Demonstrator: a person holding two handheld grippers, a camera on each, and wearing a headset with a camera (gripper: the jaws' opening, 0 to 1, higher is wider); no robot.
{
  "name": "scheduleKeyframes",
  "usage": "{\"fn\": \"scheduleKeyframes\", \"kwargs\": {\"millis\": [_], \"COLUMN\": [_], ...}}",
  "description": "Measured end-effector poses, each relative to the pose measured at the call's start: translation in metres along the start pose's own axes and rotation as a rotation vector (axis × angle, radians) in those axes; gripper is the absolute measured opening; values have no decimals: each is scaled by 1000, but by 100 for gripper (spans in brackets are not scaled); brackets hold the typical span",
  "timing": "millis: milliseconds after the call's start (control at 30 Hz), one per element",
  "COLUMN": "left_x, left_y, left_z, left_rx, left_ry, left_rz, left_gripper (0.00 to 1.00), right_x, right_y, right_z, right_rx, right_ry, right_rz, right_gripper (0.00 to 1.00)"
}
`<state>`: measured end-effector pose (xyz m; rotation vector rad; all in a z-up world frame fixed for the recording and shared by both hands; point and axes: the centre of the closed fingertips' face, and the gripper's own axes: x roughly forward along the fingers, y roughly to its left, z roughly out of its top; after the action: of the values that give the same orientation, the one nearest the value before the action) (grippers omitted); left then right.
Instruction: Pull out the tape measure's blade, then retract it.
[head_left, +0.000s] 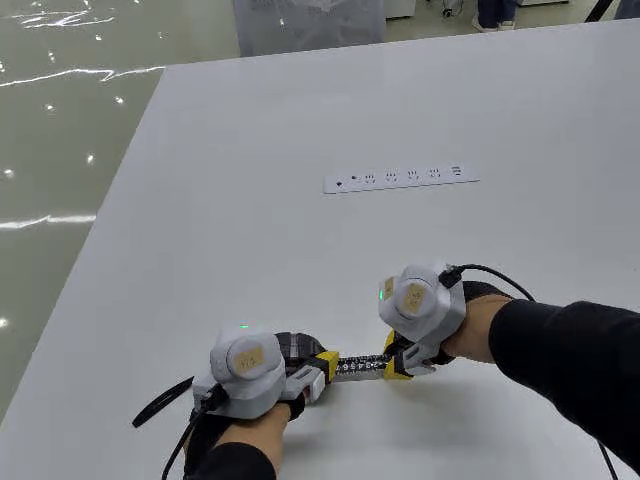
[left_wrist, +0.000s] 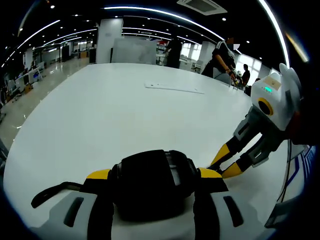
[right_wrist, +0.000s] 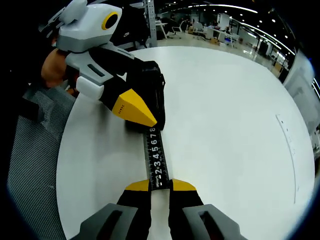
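White tabletop runs wide beneath both tongs, set in an open hall with strip lights overhead and a glossy greenish floor to one side. Two grippers work near the table's close edge. The left gripper is clamped around the one tape measure, its yellow-tipped jaws pressed against either side of the black case, which rests on the table. The right gripper stands just beside it, jaws pinched together on the end of the blade. A short length of blade is drawn out, lying flat between case and right gripper, with numerals up to 8 readable. Well beyond them lies one white power strip, flat on the table.
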<state>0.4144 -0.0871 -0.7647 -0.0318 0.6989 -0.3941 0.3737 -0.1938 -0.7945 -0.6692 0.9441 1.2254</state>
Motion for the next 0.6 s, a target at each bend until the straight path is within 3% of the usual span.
{"fn": "scheduleKeyframes", "kwargs": {"millis": [600], "left_x": [0], "left_y": [0], "left_z": [0], "left_rx": [0], "left_ry": [1], "left_rz": [-3], "left_gripper": [60], "right_x": [4], "right_y": [1], "right_z": [7], "right_rx": [9], "right_ry": [-22], "right_rz": [-5], "right_gripper": [7]}}
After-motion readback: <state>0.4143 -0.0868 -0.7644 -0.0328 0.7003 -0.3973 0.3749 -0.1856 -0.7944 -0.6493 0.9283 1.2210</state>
